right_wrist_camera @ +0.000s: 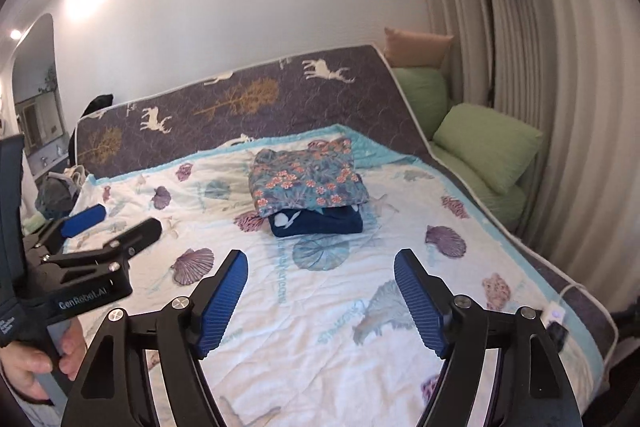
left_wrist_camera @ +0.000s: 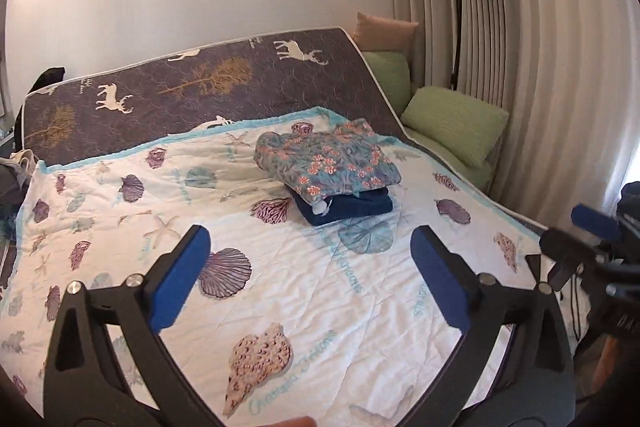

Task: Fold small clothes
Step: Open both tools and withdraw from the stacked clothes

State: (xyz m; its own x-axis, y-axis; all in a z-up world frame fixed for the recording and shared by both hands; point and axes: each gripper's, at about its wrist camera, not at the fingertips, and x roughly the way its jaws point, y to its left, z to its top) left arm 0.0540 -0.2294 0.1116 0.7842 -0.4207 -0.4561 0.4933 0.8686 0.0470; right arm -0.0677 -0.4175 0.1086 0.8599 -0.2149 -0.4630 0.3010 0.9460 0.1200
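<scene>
Taking the folded stack as my marker and going left to right: far to its left, at the bed's edge, sits a heap of clothes (right_wrist_camera: 56, 193), too blurred and cut off for me to tell how many pieces remain or what they are. My left gripper (left_wrist_camera: 310, 283) hangs in front of the stack, jaws spread wide and holding nothing. The stack itself rests mid-bed on the shell quilt (left_wrist_camera: 100, 227): a flowered garment (left_wrist_camera: 326, 159) folded on top of a dark blue garment (left_wrist_camera: 348, 205), so I judge two pieces done. My right gripper (right_wrist_camera: 320, 301) is likewise in front of the stack, gaping wide and empty. To the stack's right lie green pillows (left_wrist_camera: 454, 131). What is left seems to be that heap, though the lower blue piece's fold is mostly hidden.
</scene>
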